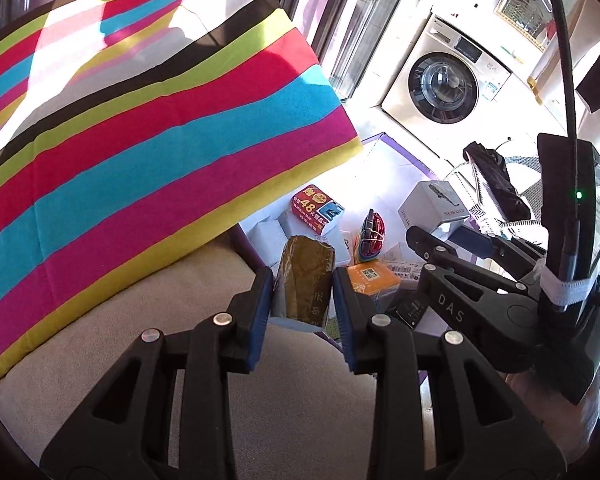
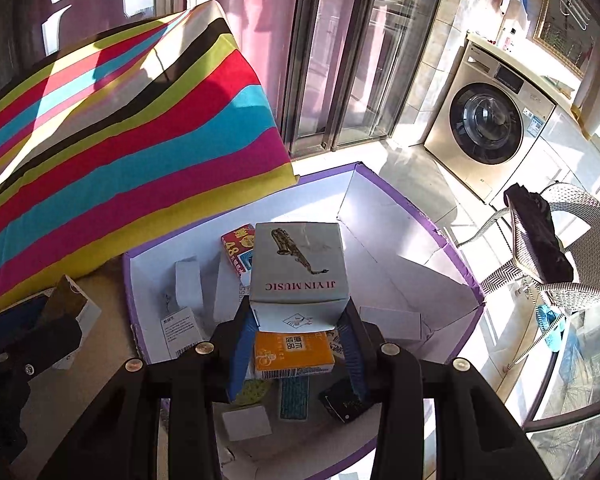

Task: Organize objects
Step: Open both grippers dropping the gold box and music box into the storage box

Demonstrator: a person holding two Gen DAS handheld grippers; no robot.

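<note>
Inspector: Report, starting at the left.

Operator: I am holding the left gripper [image 1: 302,300] clenched on an olive-brown packet [image 1: 306,276], over the beige cushion [image 1: 180,300] just short of the purple-edged box [image 2: 440,236]. The striped pillow [image 1: 140,120] is leaning close beside it.

Inspector: And the right?

Operator: I am grasping the grey JEYIN MUSIC carton [image 2: 298,266] in the right gripper [image 2: 300,336], above the box interior, over the orange pack [image 2: 292,354].

Inspector: Advice for release?

Operator: In my judgement, I am needing a bare patch of floor for each; lowering the carton before unclenching, so that it is not toppling onto the loose items.
</note>
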